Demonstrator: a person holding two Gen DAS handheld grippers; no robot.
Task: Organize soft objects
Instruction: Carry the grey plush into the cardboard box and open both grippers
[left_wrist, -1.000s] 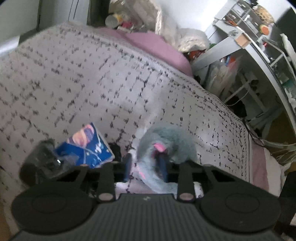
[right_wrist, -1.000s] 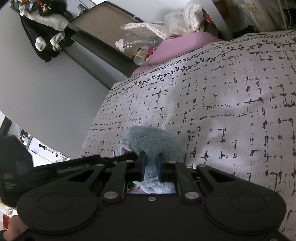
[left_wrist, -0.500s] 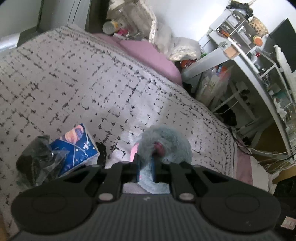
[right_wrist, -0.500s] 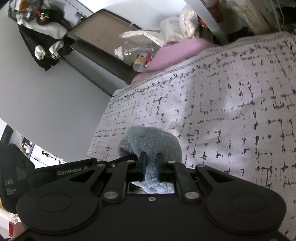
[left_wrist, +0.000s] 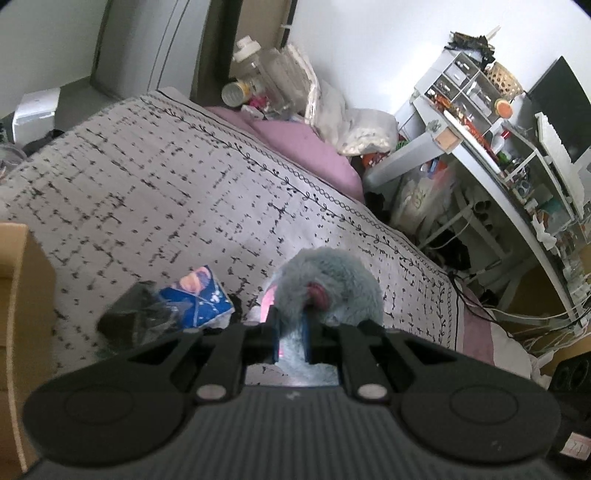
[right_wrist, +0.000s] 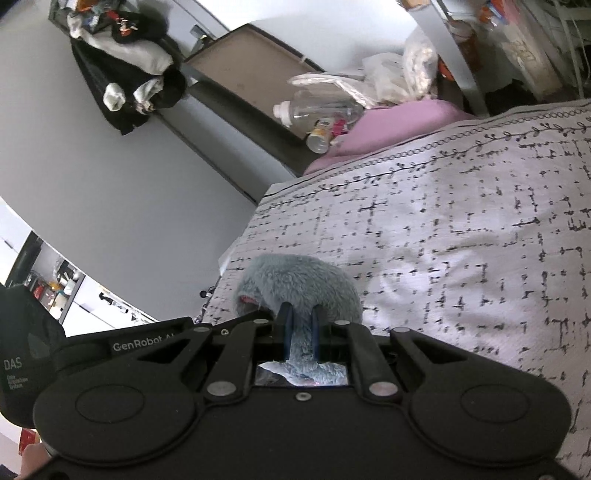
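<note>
A fluffy grey-blue plush toy (left_wrist: 328, 284) with pink patches hangs just above the patterned bedspread (left_wrist: 147, 192). My left gripper (left_wrist: 290, 326) is shut on a fold of its fur near a pink patch. In the right wrist view the same kind of grey-blue plush toy (right_wrist: 299, 277) bulges out past my right gripper (right_wrist: 300, 326), which is shut on a strip of its fur. The left gripper's black body (right_wrist: 140, 345) shows close beside the right one, so both seem to hold one toy. The underside of the toy is hidden.
A blue printed packet (left_wrist: 197, 299) and a crumpled black bag (left_wrist: 136, 314) lie on the bedspread left of the toy. A cardboard box (left_wrist: 18, 295) stands at the left edge. A pink pillow (left_wrist: 306, 147), bottles (right_wrist: 317, 107) and a cluttered white desk (left_wrist: 480, 155) border the bed.
The left jaws, apart around the toy a second ago, have closed on its fur. Both grippers have risen with the toy, and more of the room shows beyond the bed.
</note>
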